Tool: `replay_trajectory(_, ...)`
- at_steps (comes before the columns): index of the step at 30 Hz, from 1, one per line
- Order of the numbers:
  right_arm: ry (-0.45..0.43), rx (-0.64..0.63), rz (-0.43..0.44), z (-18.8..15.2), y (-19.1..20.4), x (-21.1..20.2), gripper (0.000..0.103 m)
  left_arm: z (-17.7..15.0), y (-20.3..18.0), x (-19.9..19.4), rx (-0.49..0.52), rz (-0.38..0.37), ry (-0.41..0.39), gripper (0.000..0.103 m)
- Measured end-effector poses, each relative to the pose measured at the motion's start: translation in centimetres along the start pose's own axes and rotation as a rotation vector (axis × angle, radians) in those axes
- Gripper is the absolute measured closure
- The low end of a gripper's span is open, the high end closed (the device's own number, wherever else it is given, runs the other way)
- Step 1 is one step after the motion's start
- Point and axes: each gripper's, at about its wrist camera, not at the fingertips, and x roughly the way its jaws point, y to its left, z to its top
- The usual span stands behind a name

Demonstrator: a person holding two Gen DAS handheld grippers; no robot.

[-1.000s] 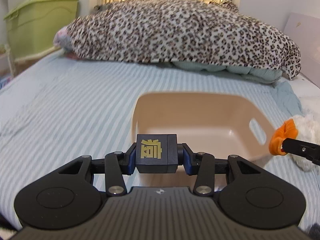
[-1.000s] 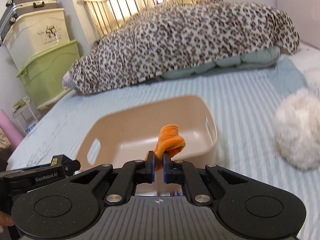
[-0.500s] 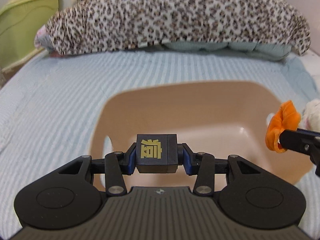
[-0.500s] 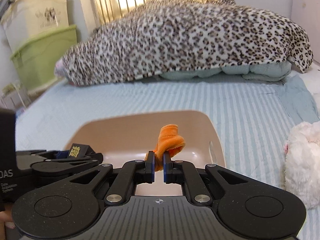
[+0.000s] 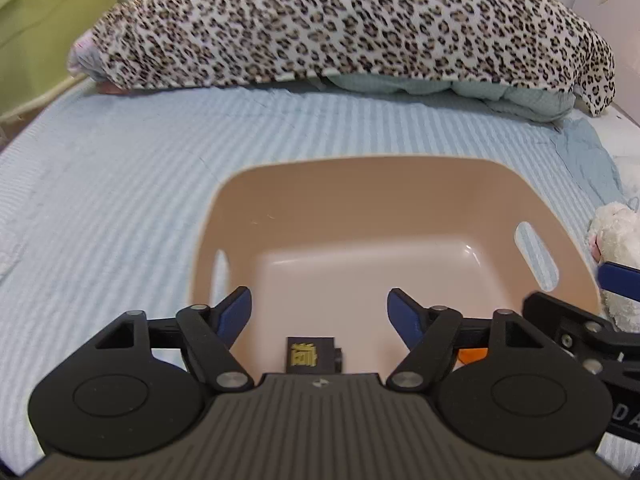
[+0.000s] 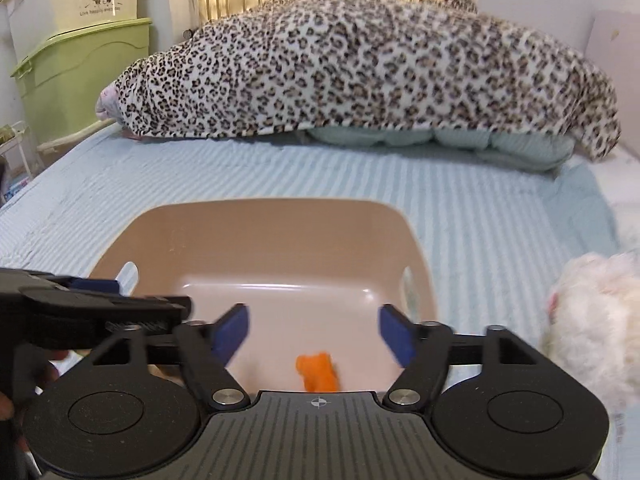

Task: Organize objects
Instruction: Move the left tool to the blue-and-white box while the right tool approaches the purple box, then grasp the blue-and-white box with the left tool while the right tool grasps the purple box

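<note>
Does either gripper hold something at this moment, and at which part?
Nothing is held. The left gripper and right gripper are open; the black cube and orange toy are in the beige basin.

The black cube [image 5: 313, 359] bore a gold Chinese-style character I could not make out. The cream storage box [image 6: 74, 8] carried a cartoon print with an illegible caption.

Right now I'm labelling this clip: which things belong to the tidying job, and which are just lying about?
Job: beige basket; black cube and orange plush piece inside it; white plush toy beside it.
Lying about: leopard blanket; green storage bin.
</note>
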Motion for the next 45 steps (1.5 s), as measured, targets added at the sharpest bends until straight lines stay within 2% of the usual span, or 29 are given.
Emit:
replay_trajectory(1, -0.001, 0.000, -0.002, 0.1, -0.1, -0.5, 0.018, -0.1, 0.0, -0.7, 0.005, 0.010, -0.009, 0.025)
replay_trajectory(3, -0.009, -0.007, -0.013, -0.3, -0.2, -1.7, 0.004, -0.5, 0.1, -2.0, 0.016, 0.023, -0.024, 0.022)
replay_trajectory(6, -0.017, -0.037, -0.033, -1.0, -0.2, -3.3, 0.000, -1.5, 0.4, -3.6, 0.019, 0.021, -0.028, 0.017)
replay_trajectory(11, 0.022, -0.048, -0.054, -2.8, -0.5, -4.2, 0.000, -3.3, 1.7, -4.8, -0.013, 0.011, 0.001, 0.017)
replay_trajectory(18, 0.086, -0.062, -0.072, -5.3, -0.6, -3.5, 0.000, -6.1, 2.2, -4.9, 0.017, 0.028, 0.047, 0.017)
replay_trajectory(27, 0.176, -0.090, -0.088, -8.3, -0.6, -0.3, 0.000, -8.7, 1.9, -0.6, 0.053, 0.039, 0.156, 0.017)
replay_trajectory(32, 0.193, -0.078, -0.077, -9.0, -0.9, 1.5, 0.000, -9.6, 2.1, 2.0, 0.045, 0.037, 0.201, 0.017)
replay_trajectory(41, 0.179, -0.109, -0.063, -9.6, 0.1, 3.8, 0.000, -9.6, 3.6, 3.6, -0.049, -0.036, 0.218, 0.017)
replay_trajectory(45, 0.188, -0.107, -0.064, -9.7, 0.2, 4.5, 0.009, -9.9, 3.9, 4.0, -0.081, -0.071, 0.234, 0.017)
